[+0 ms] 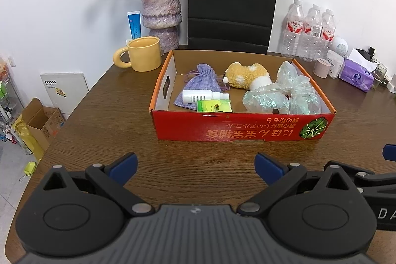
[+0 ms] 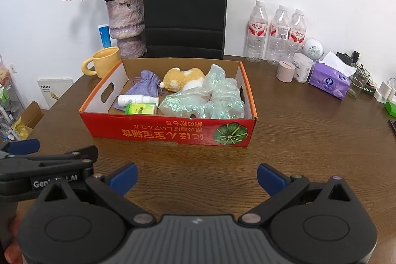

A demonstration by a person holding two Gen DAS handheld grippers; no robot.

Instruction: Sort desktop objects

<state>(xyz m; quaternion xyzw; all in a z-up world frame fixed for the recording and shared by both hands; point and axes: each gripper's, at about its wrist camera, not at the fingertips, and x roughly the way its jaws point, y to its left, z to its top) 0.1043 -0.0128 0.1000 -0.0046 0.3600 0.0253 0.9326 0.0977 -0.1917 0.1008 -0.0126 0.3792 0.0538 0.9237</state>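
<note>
Gaping wide, both hand-held grippers, left point(image 1: 196, 168) and right point(image 2: 197, 176), face a glossy red cardboard box point(image 1: 242, 126) over wood-grain table point(image 1: 123, 100).

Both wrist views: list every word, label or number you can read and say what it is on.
"Gen....AI", middle letters hidden: side of the left gripper.
"DA", cut off at the picture's edge: side of the right gripper.
Upside-down yellow East Asian print beside a green pumpkin picture: red box, not read with confidence.
Too small or blurred: water bottle labels, purple tissue pack, green packet, white spray bottle, blue tube.
</note>
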